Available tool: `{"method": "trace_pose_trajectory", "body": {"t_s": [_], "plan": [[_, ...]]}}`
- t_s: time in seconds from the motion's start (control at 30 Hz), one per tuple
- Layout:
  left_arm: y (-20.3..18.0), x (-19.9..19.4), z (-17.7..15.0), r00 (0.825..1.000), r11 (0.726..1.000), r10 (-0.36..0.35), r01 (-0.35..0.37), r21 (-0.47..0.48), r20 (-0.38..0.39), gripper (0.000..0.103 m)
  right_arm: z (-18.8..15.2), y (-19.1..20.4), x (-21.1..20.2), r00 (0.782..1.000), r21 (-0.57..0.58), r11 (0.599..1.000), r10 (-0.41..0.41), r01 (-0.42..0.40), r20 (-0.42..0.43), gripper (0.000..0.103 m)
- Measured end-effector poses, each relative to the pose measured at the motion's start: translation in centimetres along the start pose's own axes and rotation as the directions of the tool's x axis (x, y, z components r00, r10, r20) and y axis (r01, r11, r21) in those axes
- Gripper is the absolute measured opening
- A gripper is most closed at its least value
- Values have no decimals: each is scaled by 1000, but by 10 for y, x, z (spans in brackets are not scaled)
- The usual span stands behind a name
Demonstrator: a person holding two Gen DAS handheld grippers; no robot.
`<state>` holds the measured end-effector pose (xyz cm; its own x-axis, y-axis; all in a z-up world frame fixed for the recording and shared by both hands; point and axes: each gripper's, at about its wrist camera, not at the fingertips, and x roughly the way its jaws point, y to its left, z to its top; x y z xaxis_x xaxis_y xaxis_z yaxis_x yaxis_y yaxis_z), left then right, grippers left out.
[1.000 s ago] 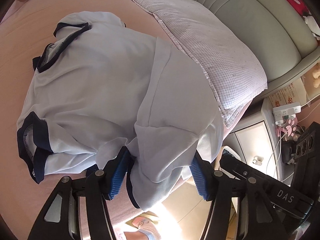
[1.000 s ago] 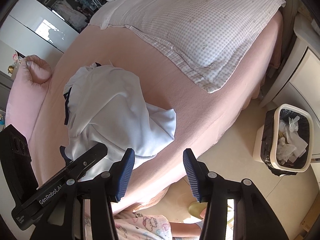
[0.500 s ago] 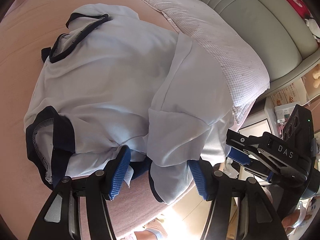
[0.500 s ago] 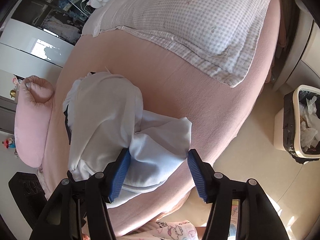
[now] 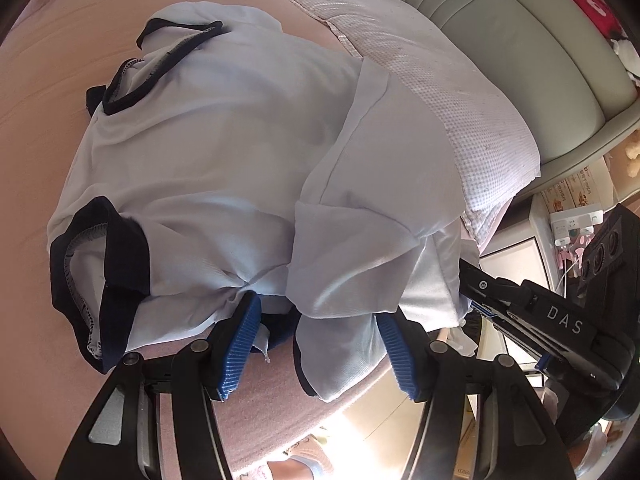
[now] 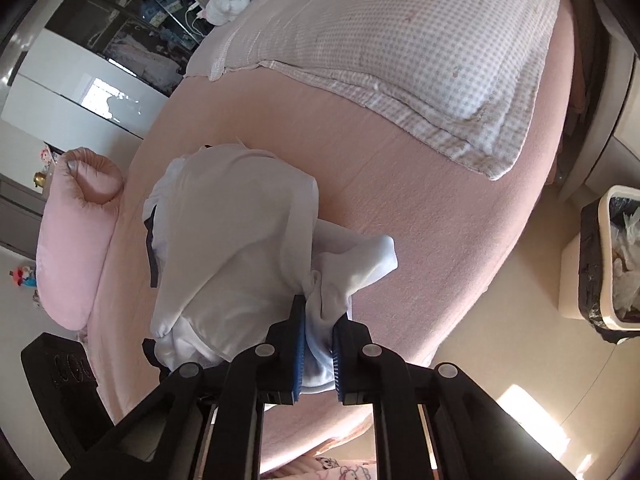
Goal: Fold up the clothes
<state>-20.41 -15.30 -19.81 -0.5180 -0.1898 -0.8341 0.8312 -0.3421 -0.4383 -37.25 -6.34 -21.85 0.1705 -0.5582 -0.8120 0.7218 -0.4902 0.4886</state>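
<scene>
Right gripper (image 6: 314, 344) has just been closing and now pinches the shirt (image 6: 236, 240) hem at lower centre. Left gripper (image 5: 316, 344) stands half open, hem between its pads but unclamped. Clamp left too, then lift both evenly across the bed (image 6: 420, 208).

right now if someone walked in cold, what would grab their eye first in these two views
The pale blue shirt with dark navy trim, rumpled near the edge of the pink bed. Next, the right hand-held gripper, whose jaws have just been closing and now pinch a bunched corner of it, while the left hand-held gripper stands open over the hem. Behind lies a checked quilt.
</scene>
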Motion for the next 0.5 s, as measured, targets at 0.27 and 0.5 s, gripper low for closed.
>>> {"method": "trace_pose_trajectory", "body": {"t_s": [0.27,0.5], "plan": [[11,-22,2,997,1000,-19,21,-18,71,26,-10,60,-9,999,-247,968,-48,52,20,10],[26,-49,2,992,997,-53,59,-52,117,23,-17,91,-28,1000,-338,941,13,-8,12,10]]}}
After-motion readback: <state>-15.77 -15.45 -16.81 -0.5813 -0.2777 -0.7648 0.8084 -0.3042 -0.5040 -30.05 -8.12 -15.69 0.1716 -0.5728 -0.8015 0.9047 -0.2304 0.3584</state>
